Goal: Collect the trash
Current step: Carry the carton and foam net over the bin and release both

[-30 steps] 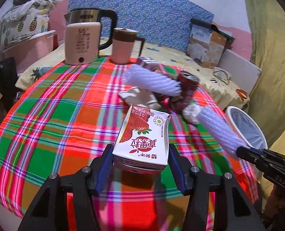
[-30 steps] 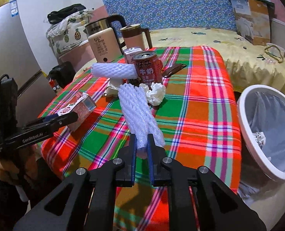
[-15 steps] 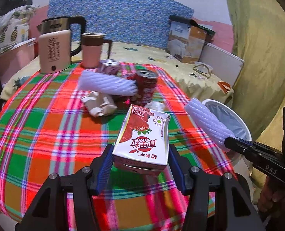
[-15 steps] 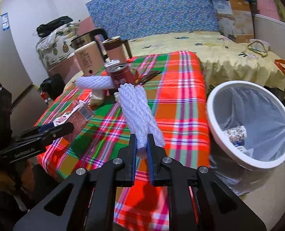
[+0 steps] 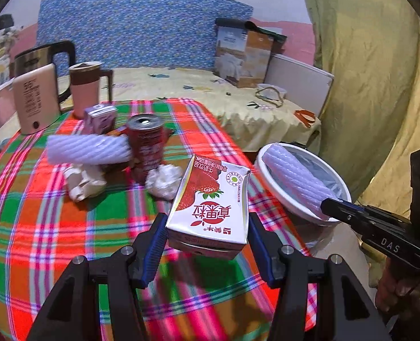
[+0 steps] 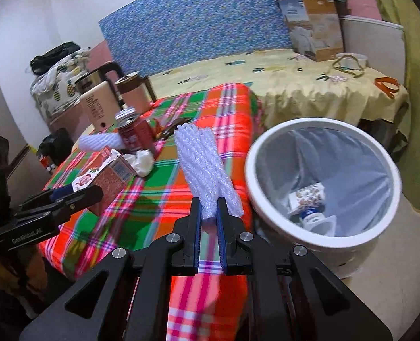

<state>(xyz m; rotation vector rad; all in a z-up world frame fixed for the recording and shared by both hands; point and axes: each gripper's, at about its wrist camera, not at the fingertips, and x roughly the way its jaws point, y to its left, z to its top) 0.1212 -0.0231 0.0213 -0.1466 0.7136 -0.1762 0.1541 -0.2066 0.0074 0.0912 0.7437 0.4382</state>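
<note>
My left gripper (image 5: 207, 241) is shut on a strawberry milk carton (image 5: 210, 207) and holds it above the plaid table's right part; the carton also shows in the right wrist view (image 6: 105, 173). My right gripper (image 6: 209, 221) is shut on a white foam net sleeve (image 6: 203, 164), held at the table's edge beside the white trash bin (image 6: 323, 238). In the left wrist view the sleeve (image 5: 292, 182) hangs over the bin's rim (image 5: 266, 176). The bin holds some wrappers (image 6: 306, 201).
On the table lie a red can (image 5: 146, 145), a second foam sleeve (image 5: 87, 149), crumpled paper (image 5: 83, 182), a tissue ball (image 5: 163, 182), a small purple carton (image 5: 100, 118), a kettle (image 5: 35, 96) and a mug (image 5: 86, 89). A bed with a cardboard box (image 5: 244, 54) stands behind.
Both grippers have swung right toward the bin with their loads. The foam sleeve has gone from over the table to the bin's rim.
</note>
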